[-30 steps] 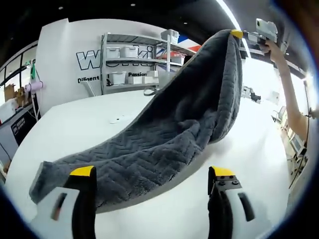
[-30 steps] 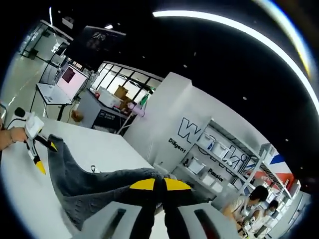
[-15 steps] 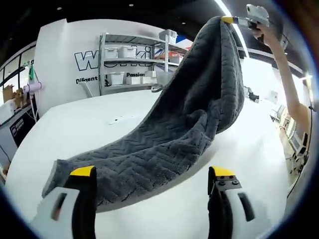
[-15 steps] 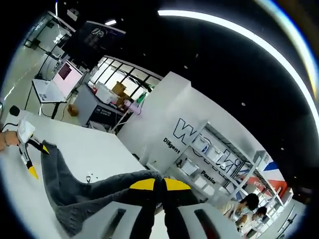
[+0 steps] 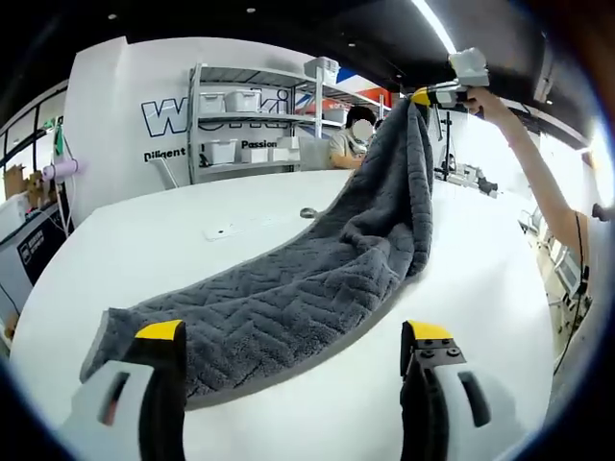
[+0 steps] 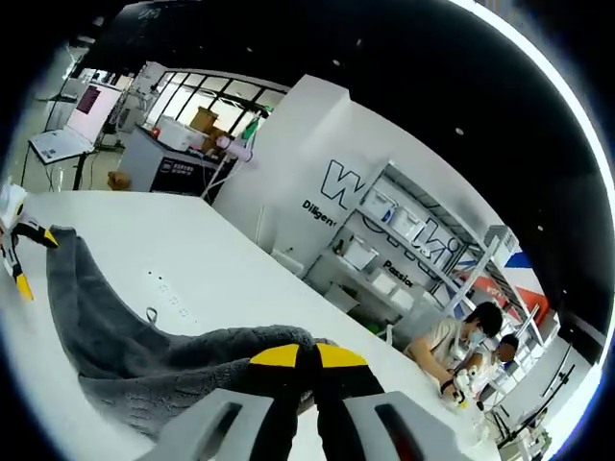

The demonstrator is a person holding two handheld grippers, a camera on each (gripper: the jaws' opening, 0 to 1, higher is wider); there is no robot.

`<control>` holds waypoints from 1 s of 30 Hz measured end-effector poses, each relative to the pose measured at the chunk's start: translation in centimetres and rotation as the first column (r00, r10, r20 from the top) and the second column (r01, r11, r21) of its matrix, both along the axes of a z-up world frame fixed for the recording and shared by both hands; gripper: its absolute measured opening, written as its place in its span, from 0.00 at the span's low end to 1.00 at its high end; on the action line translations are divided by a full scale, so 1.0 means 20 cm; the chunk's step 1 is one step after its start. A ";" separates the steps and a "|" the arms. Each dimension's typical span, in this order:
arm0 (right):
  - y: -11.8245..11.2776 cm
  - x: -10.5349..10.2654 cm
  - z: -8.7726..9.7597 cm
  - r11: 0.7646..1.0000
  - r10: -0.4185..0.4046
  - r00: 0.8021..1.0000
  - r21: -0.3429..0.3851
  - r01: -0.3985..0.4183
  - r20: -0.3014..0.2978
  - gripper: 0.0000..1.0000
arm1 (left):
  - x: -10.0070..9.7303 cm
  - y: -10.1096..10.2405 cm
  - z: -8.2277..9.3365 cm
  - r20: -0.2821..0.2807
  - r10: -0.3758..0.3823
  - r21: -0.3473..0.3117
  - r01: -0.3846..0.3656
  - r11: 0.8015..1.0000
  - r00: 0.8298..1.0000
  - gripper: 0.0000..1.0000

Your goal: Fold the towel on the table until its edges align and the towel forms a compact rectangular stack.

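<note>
Dark grey, chevron-ribbed cloth: the towel [image 5: 317, 288] lies along the white table [image 5: 173, 240] in the left gripper view, its near end flat on the surface between and just beyond the yellow-tipped jaws of the left gripper [image 5: 293, 336]. Those jaws stand wide apart and grasp nothing; the near end rests on the table under its own weight, which anchors that end while the other end is lifted. The near corner on the left side [image 5: 101, 331] is slightly curled.

Farther off, the towel rises from the table in a hanging sweep to its raised corner, which the right gripper [image 5: 423, 96] pinches at the top of the picture, held up by a person's arm [image 5: 538, 173]. The lift appears intended to free that half from the table so it can be carried over the flat half; this is a judgement, not something seen. In the right gripper view, the right gripper [image 6: 307, 357] has its jaws pressed together on a fold of towel [image 6: 173, 360], and the cloth trails down to the table [image 6: 192, 259], where the left gripper [image 6: 17, 252] waits beside the far end.

Beyond the table stand a shelf rack with white boxes [image 5: 245, 120] against a lettered wall [image 5: 125, 106], and seated people [image 6: 452, 341]. The fold is early: no edges yet meet.
</note>
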State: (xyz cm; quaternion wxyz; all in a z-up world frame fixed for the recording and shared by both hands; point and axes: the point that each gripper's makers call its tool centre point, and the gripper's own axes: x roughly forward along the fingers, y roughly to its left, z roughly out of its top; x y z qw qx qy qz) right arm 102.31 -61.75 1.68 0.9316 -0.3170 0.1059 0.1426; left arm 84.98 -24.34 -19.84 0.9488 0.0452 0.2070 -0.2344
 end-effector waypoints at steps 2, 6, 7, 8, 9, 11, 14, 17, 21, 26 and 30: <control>-0.04 0.04 -0.08 1.000 -0.016 1.000 0.003 0.016 -0.021 0.04 | 0.00 0.00 -0.01 -0.003 -0.002 0.003 0.002 1.000 1.000 0.97; -0.13 0.11 -0.25 0.998 -0.058 0.995 -0.007 0.057 -0.080 0.04 | 0.00 0.00 -0.02 -0.010 -0.003 0.016 0.003 1.000 1.000 0.97; -0.14 0.12 -0.29 0.998 -0.066 0.994 -0.005 0.066 -0.091 0.04 | 0.00 0.00 -0.02 -0.012 -0.002 0.018 0.003 1.000 1.000 0.97; -0.16 0.14 -0.32 0.997 -0.074 0.992 -0.008 0.073 -0.102 0.04 | 0.00 0.00 -0.02 -0.012 -0.002 0.020 0.002 1.000 1.000 0.97; -0.17 0.14 -0.36 0.997 -0.082 0.990 -0.008 0.082 -0.113 0.04 | 0.00 0.00 -0.02 -0.011 -0.003 0.021 0.003 1.000 1.000 0.97; -0.19 0.16 -0.41 0.996 -0.092 0.988 -0.008 0.092 -0.126 0.04 | -0.01 -0.02 -0.02 -0.016 -0.019 -0.015 0.019 1.000 1.000 0.97; -0.22 0.18 -0.51 0.994 -0.105 0.982 -0.026 0.102 -0.158 0.04 | -0.01 -0.04 0.00 -0.020 -0.040 -0.062 0.039 0.997 0.999 0.97; -0.27 0.22 -0.61 0.991 -0.131 0.975 -0.038 0.126 -0.178 0.05 | -0.01 -0.03 0.00 -0.014 -0.034 -0.037 0.033 0.999 0.999 0.97; -0.35 0.26 -0.76 0.985 -0.170 0.963 -0.040 0.166 -0.210 0.05 | -0.01 -0.03 -0.01 -0.012 -0.031 -0.003 0.031 1.000 0.999 0.97; -0.43 0.28 -0.99 0.978 -0.208 0.940 -0.033 0.206 -0.271 0.05 | -0.01 -0.04 -0.01 -0.013 -0.045 -0.006 0.045 0.999 0.999 0.97; -0.51 0.29 -1.16 0.968 -0.247 0.915 -0.034 0.249 -0.318 0.05 | -0.01 -0.04 -0.01 -0.015 -0.046 -0.006 0.046 0.999 0.999 0.97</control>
